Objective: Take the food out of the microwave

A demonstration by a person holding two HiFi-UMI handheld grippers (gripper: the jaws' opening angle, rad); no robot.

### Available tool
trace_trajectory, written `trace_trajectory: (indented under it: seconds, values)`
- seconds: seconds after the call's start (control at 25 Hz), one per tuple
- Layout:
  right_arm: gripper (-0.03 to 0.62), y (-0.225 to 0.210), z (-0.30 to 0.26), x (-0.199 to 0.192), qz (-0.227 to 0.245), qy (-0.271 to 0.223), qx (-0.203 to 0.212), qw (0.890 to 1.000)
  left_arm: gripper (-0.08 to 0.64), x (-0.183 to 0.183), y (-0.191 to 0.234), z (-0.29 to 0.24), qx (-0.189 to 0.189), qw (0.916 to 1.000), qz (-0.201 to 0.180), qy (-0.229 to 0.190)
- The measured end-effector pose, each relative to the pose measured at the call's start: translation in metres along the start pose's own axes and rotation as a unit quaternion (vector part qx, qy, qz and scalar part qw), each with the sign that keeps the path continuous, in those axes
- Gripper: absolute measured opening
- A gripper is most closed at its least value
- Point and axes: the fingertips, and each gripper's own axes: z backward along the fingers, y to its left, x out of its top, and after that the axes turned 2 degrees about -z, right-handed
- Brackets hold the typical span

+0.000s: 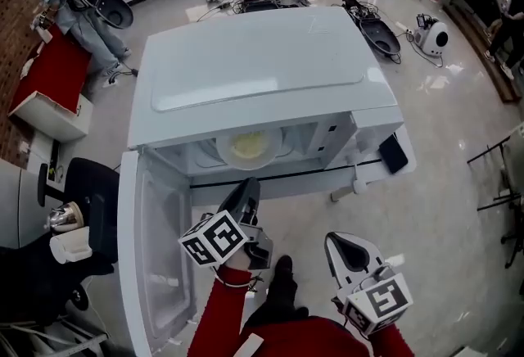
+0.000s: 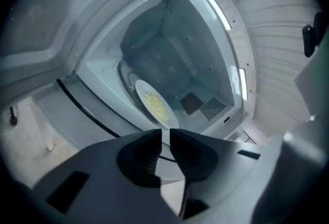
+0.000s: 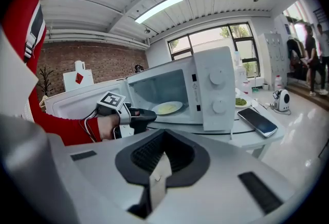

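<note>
A white microwave [image 1: 254,69] stands on a small table with its door [image 1: 155,257] swung open to the left. Inside, on the turntable, sits a white plate of yellow food [image 1: 250,146] [image 2: 153,105] [image 3: 168,108]. My left gripper [image 1: 248,187] [image 2: 165,133] hovers just in front of the opening, pointing at the plate's near rim. Its jaws are nearly together with only a thin slit and hold nothing. My right gripper [image 1: 344,245] [image 3: 164,133] hangs back, lower right of the microwave, shut and empty.
A black phone [image 1: 393,153] [image 3: 258,120] lies on the table's right corner, and a dish of green food [image 3: 240,101] sits behind it. A black chair [image 1: 90,200] and a white cup [image 1: 70,247] stand to the left of the open door.
</note>
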Motion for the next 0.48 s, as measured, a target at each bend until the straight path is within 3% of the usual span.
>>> trace_trajectory:
  seconds: [0.28, 0.48]
  values:
    - [0.011, 0.006, -0.022, 0.010, -0.012, 0.027, 0.018, 0.999, 0.067, 0.010, 0.001, -0.010, -0.013, 0.9955, 0.093, -0.003]
    - [0.011, 0.006, -0.034, 0.010, 0.002, 0.045, 0.030, 0.999, 0.077, 0.017, 0.004, -0.015, -0.025, 0.9848, 0.171, -0.014]
